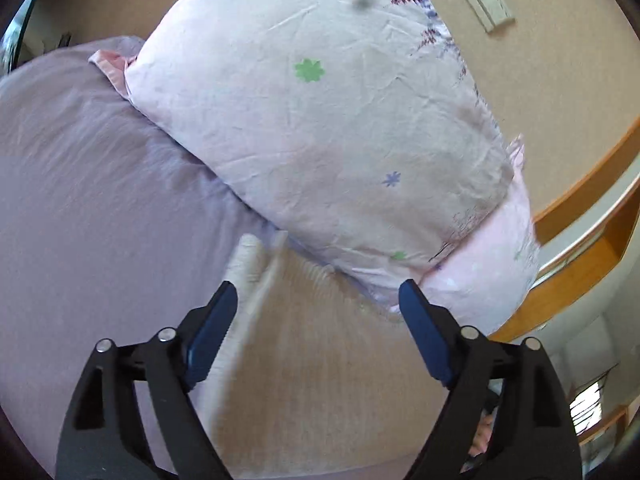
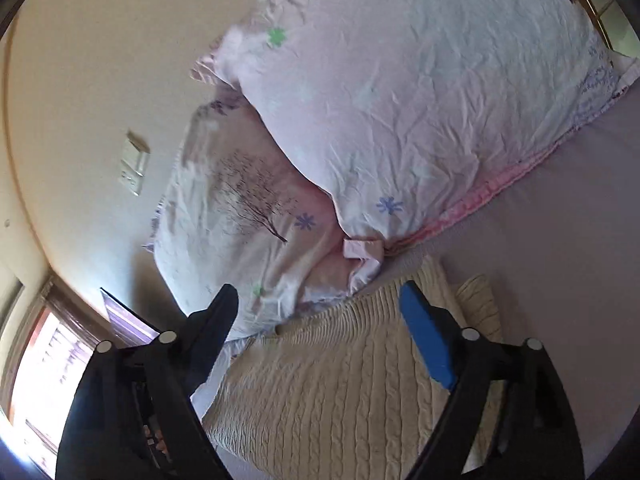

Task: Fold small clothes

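A cream cable-knit garment [image 2: 340,380] lies on the lilac bed sheet [image 2: 560,240] below the pillows. In the left wrist view it shows blurred as a beige ribbed piece [image 1: 312,360] with a pale folded edge on its left. My left gripper [image 1: 318,292] is open and empty just above the garment, jaws wide apart. My right gripper [image 2: 318,294] is open and empty over the garment's upper edge, close to the pillows.
Two pale floral pillows [image 1: 320,120] [image 2: 420,100] lie at the head of the bed. The lilac sheet [image 1: 100,200] spreads to the left. A wooden headboard frame [image 1: 580,248] and beige wall with switch plates [image 1: 488,0] lie beyond. A window [image 2: 44,360] is at lower left.
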A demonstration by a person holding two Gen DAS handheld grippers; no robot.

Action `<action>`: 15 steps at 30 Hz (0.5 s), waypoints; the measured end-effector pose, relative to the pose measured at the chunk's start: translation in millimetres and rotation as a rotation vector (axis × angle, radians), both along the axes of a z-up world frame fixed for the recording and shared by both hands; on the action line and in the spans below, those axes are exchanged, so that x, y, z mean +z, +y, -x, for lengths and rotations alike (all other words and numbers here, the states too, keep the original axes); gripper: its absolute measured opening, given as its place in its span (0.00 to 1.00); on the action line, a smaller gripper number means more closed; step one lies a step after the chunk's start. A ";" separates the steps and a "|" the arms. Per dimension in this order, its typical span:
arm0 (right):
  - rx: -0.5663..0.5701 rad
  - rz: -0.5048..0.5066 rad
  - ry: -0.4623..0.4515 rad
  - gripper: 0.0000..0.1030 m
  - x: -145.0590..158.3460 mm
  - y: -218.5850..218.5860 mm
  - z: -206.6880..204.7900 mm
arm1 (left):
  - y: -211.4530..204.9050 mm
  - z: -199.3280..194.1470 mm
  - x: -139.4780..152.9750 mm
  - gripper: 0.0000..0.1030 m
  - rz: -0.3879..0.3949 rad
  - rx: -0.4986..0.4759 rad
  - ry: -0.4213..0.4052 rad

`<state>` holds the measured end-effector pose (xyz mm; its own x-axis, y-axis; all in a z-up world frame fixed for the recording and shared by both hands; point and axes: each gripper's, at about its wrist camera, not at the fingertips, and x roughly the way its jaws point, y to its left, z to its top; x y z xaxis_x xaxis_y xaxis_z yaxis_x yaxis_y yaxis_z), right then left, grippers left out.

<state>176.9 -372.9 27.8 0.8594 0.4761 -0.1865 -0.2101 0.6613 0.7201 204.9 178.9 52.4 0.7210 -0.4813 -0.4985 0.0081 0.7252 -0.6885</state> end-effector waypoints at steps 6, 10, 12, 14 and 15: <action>0.046 -0.106 0.019 0.91 -22.2 -11.2 -7.7 | 11.8 -12.2 -37.1 0.70 -0.060 -0.101 0.152; 0.059 -0.080 0.020 0.91 -21.7 -9.9 -7.1 | 4.2 -23.4 -58.8 0.56 -0.059 -0.123 0.218; 0.071 -0.088 0.023 0.91 -21.5 -7.0 -8.3 | 1.4 -24.1 -63.8 0.48 -0.063 -0.119 0.203; 0.085 -0.104 0.027 0.91 -21.7 -5.9 -9.8 | -0.5 -25.6 -70.5 0.20 -0.029 -0.133 0.226; 0.099 -0.118 0.028 0.91 -22.0 -5.8 -10.5 | 2.4 -25.2 -77.2 0.20 0.039 -0.124 0.251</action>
